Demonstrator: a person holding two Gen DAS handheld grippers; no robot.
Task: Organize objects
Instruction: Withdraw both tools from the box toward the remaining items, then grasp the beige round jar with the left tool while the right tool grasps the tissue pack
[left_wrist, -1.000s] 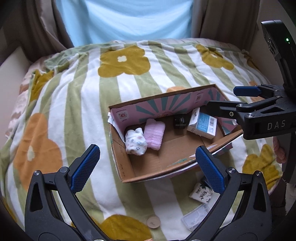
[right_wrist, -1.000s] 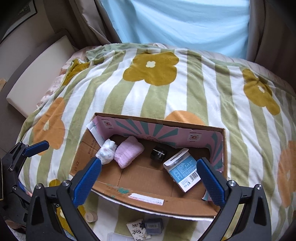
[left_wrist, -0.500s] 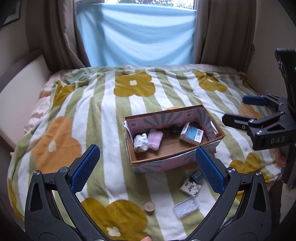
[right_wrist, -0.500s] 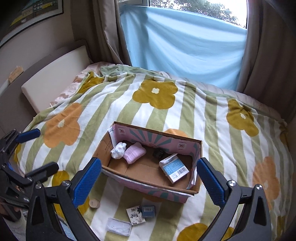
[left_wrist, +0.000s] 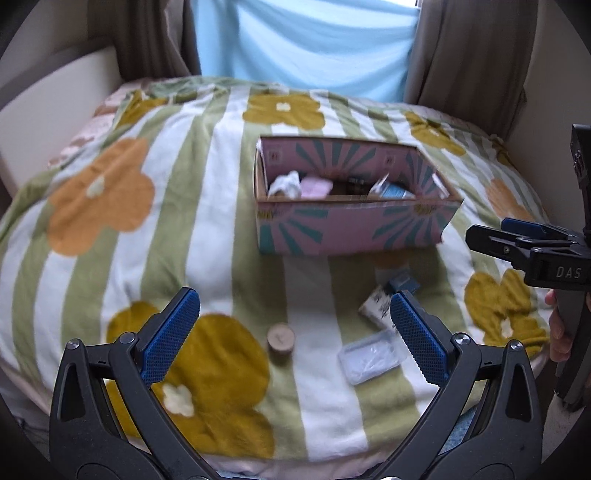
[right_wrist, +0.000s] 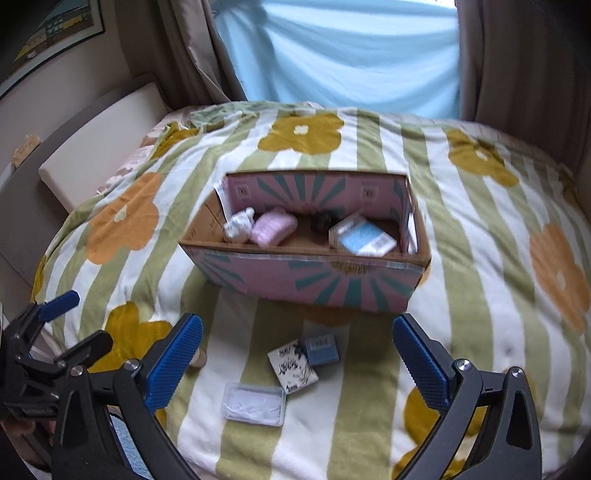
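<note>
A pink and teal cardboard box (left_wrist: 351, 229) (right_wrist: 310, 280) stands on the flowered blanket. Inside lie a white bundle (right_wrist: 239, 224), a pink bundle (right_wrist: 274, 229), a small dark thing (right_wrist: 320, 221) and a blue and white carton (right_wrist: 364, 238). In front of the box lie a clear plastic case (right_wrist: 254, 403) (left_wrist: 371, 360), a black and white packet (right_wrist: 292, 366) (left_wrist: 375, 306), a small blue box (right_wrist: 320, 348) (left_wrist: 404, 284) and a round wooden disc (left_wrist: 281, 336). My left gripper (left_wrist: 295, 332) is open and empty above the disc. My right gripper (right_wrist: 297, 358) is open and empty above the packet.
The green-striped blanket (right_wrist: 480, 229) covers a bed. A cream headboard cushion (right_wrist: 99, 136) is at the left. A blue sheet (right_wrist: 340, 55) and brown curtains hang behind. The right gripper shows at the right in the left wrist view (left_wrist: 517, 243), the left gripper at the lower left in the right wrist view (right_wrist: 59, 332).
Both grippers have pulled back from over the box and dropped low toward the bed's near edge. The loose items in front of the box now lie between the fingers.
</note>
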